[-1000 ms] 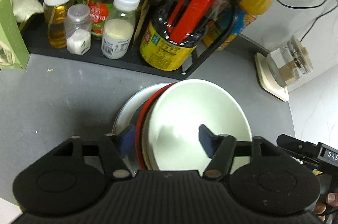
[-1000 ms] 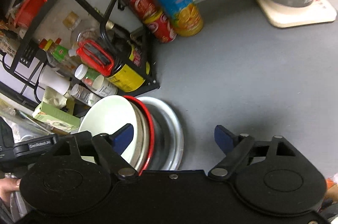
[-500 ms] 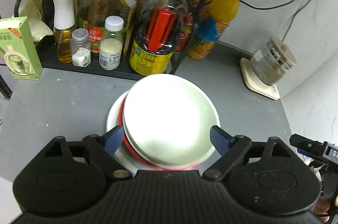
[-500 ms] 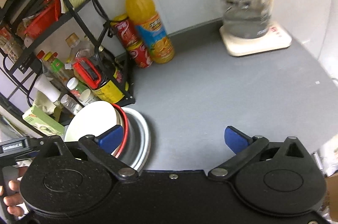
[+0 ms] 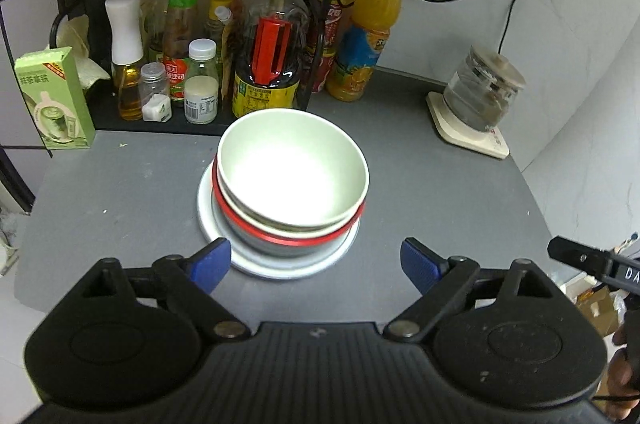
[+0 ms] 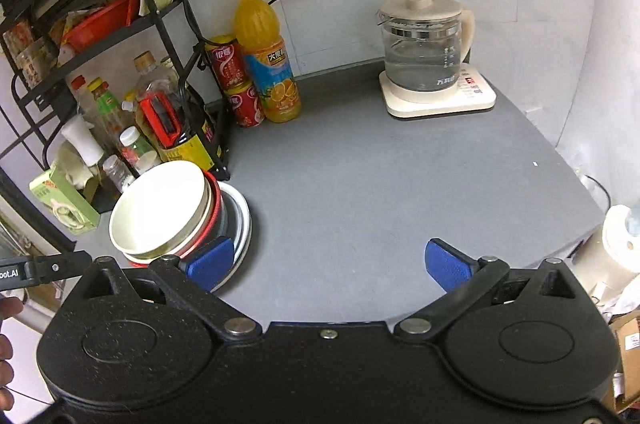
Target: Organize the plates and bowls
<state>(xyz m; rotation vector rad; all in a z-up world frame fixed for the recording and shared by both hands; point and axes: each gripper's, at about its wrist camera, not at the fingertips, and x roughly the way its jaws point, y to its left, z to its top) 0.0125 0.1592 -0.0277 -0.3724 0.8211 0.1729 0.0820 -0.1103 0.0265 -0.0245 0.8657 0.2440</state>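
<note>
A pale green bowl (image 5: 292,163) is nested on top of a red-rimmed bowl (image 5: 288,238), and both stand on a white plate (image 5: 280,266) on the grey counter. In the right wrist view the same pale green bowl (image 6: 158,207) sits at the left, with the red-rimmed bowl (image 6: 214,201) and the white plate (image 6: 242,220) under it. My left gripper (image 5: 316,264) is open, raised and pulled back from the stack, holding nothing. My right gripper (image 6: 328,264) is open too, to the right of the stack, its left fingertip in front of the plate's edge.
A black rack (image 5: 316,23) with bottles and jars stands just behind the stack. Beside it are an orange juice bottle (image 5: 366,35) and red cans (image 6: 236,79). A glass kettle (image 6: 424,55) on its base occupies the back right. A green carton (image 5: 54,99) stands at the left.
My left gripper let go of the pale green bowl, opened wide and drew back and up from the stack. The right gripper also rose and backed away.
</note>
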